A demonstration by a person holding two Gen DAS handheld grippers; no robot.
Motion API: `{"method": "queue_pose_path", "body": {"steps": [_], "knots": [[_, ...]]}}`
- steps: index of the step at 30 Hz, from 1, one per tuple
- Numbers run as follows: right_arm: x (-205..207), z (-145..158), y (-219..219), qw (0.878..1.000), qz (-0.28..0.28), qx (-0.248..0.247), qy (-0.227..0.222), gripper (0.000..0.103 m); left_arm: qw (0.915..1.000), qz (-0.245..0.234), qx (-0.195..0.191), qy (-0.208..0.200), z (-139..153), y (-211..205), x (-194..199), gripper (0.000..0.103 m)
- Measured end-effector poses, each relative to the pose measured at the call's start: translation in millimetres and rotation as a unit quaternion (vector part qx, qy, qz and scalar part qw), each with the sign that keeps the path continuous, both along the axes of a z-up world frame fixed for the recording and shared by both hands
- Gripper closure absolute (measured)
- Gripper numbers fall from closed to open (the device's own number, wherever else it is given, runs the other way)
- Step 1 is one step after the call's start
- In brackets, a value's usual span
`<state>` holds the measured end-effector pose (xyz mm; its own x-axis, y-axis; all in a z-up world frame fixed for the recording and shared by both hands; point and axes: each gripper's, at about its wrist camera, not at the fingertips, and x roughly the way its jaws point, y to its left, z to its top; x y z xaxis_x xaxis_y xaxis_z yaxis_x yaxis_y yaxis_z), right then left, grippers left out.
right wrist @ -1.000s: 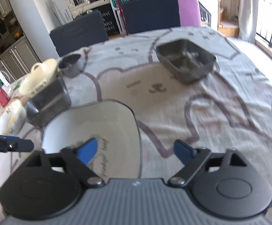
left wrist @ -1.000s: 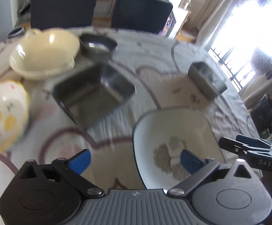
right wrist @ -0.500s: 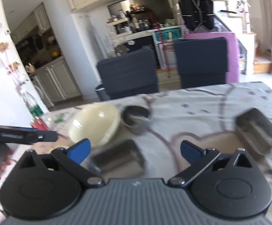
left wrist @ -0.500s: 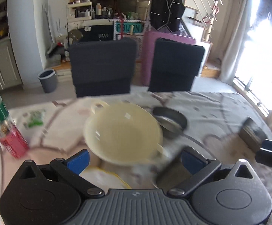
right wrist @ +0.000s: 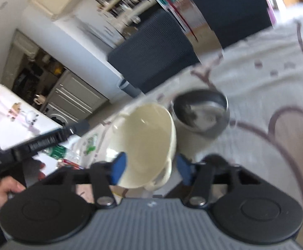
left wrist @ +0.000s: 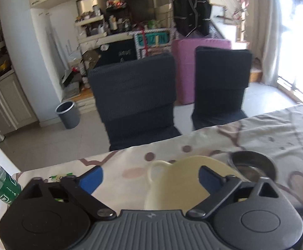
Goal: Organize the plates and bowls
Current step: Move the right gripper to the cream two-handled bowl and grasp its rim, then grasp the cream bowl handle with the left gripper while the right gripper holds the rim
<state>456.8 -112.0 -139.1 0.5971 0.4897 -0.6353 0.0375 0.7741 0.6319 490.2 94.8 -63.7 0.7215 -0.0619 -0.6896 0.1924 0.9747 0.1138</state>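
Observation:
A cream bowl (left wrist: pixel 184 179) with a loop handle stands on the patterned tablecloth, touching a round steel bowl (left wrist: pixel 251 164). My left gripper (left wrist: pixel 149 177) hovers at the cream bowl's left side. Its jaws are wide and closing slightly, with the handle between them and no pad touching. In the right wrist view the cream bowl (right wrist: pixel 145 139) fills the middle, beside the steel bowl (right wrist: pixel 201 112). My right gripper (right wrist: pixel 151 167) straddles the near rim and handle. Its jaws are closing, one pad over the inside and the other just outside the wall. Blur hides any contact.
A green-labelled bottle (left wrist: pixel 1 183) stands at the table's left edge. Two dark chairs (left wrist: pixel 134 100) sit behind the table's far edge, with a grey bin (left wrist: pixel 68 114) on the floor. A hand (right wrist: pixel 3 187) holds the left gripper's black body at the left.
Both views swung away from the white plate and square steel tins to the cream bowl at the table's far side. The right jaws narrowed around the cream bowl's rim.

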Motion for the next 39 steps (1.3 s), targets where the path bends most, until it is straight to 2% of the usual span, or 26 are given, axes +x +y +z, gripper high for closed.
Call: {"method": "queue_pose_path", "body": {"steps": [2, 4, 7, 12, 14, 16, 19, 21, 25, 28, 33, 34, 37, 39], "knots": [[7, -12, 7, 1.000, 0.003, -0.007, 0.018, 0.072, 0.9997, 0.020, 0.014, 0.009, -11, 5, 18, 0.009], [9, -20, 13, 1.000, 0.008, -0.016, 0.024, 0.076, 0.9989, 0.038, 0.023, 0.016, -21, 11, 33, 0.009], [6, -27, 22, 0.999, 0.015, -0.027, 0.024, 0.076, 0.9978, 0.058, 0.021, 0.023, -31, 19, 51, 0.010], [6, -30, 23, 0.999, 0.021, -0.024, 0.023, 0.077, 0.9974, 0.043, 0.023, 0.054, -48, 19, 66, 0.017], [6, -32, 19, 0.999, 0.018, -0.020, 0.024, 0.078, 0.9964, 0.042, 0.036, 0.064, -56, 16, 68, 0.018], [9, -34, 19, 0.999, 0.016, -0.020, 0.025, 0.080, 0.9956, 0.045, 0.056, 0.061, -63, 14, 69, 0.017], [10, -37, 22, 0.999, 0.019, -0.024, 0.029, 0.084, 0.9959, 0.052, 0.052, 0.053, -68, 14, 67, 0.016], [10, -38, 25, 0.999, 0.024, -0.031, 0.026, 0.085, 0.9952, 0.055, 0.066, 0.046, -69, 12, 64, 0.016], [13, -36, 28, 0.999, 0.021, -0.045, 0.018, 0.085, 0.9913, 0.085, 0.088, 0.048, -67, 21, 53, 0.017], [18, -34, 29, 0.998, 0.018, -0.059, 0.007, 0.085, 0.9897, 0.099, 0.076, 0.071, -62, 46, 41, 0.018], [38, -29, 39, 0.995, 0.034, -0.091, -0.009, 0.085, 0.9891, 0.102, 0.062, 0.086, -59, 81, 6, 0.018], [42, -30, 42, 0.995, 0.039, -0.095, -0.011, 0.085, 0.9890, 0.105, 0.056, 0.088, -58, 85, 0, 0.021], [52, -29, 49, 0.993, 0.050, -0.110, -0.013, 0.087, 0.9887, 0.108, 0.016, 0.103, -52, 96, -12, 0.033], [54, -28, 50, 0.993, 0.046, -0.108, -0.013, 0.091, 0.9897, 0.104, -0.033, 0.093, -42, 105, -19, 0.034]]}}
